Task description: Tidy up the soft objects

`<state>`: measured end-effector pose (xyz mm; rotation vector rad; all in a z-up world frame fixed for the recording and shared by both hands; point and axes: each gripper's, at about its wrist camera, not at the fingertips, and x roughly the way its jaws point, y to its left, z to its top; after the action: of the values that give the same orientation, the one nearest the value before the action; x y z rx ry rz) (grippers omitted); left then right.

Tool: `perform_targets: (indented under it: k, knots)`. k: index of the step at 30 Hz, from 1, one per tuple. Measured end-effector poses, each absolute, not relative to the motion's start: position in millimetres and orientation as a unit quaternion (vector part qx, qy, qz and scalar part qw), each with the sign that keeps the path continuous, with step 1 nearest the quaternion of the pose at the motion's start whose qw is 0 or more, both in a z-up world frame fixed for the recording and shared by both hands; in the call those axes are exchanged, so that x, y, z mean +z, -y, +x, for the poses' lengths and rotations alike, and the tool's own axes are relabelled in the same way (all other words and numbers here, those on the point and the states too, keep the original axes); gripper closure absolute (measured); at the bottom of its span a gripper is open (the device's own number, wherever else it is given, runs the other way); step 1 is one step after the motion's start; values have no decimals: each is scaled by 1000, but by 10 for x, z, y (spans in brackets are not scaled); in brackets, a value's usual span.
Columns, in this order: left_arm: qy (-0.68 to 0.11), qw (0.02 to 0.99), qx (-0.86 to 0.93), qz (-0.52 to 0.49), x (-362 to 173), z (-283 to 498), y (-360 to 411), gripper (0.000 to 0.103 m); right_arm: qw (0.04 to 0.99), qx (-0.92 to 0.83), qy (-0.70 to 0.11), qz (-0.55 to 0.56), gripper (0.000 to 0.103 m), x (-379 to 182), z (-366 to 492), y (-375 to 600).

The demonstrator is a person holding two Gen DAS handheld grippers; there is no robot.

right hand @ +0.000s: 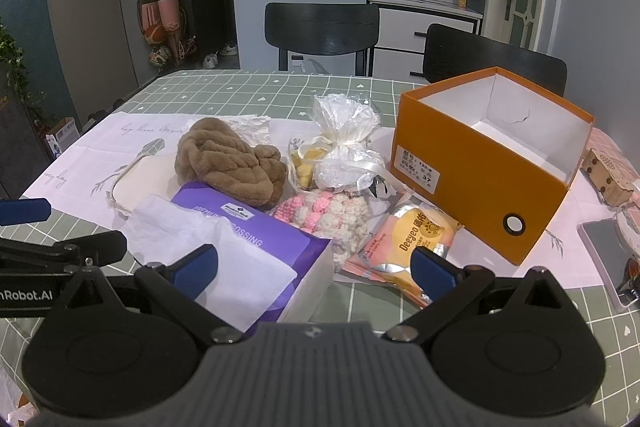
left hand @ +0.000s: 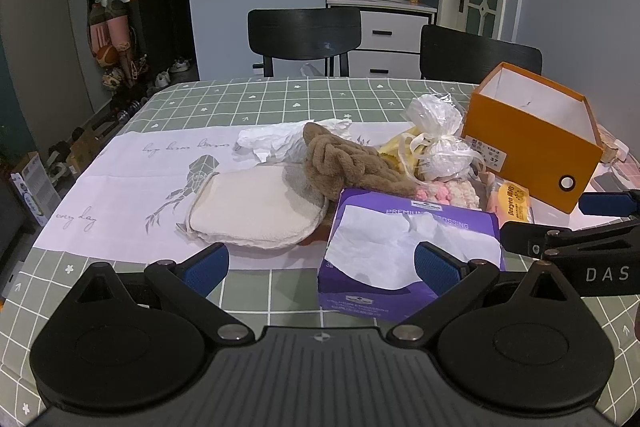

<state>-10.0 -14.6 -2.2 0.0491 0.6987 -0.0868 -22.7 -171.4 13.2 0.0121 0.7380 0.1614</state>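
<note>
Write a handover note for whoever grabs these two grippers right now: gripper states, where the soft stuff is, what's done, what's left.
Left gripper: open, empty, at the purple tissue pack.
Right gripper: open, empty, near the orange wipes packet.
Brown plush headband, pink-and-white crocheted piece, cream quilted pad and ribbon-tied clear bags all lie on the table.
Open orange cardboard box looks empty.
Done: nothing. Left: everything.

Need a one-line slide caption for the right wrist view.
Open right tool hovers over purple tissue pack and wipes packet, facing an empty orange box.
</note>
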Motion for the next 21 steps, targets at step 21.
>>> perform_targets:
  k: [21]
  knots:
    - [-343,938,-50,21,-21,-115,131,0,929,78,-360,7,3,136,-224,1729]
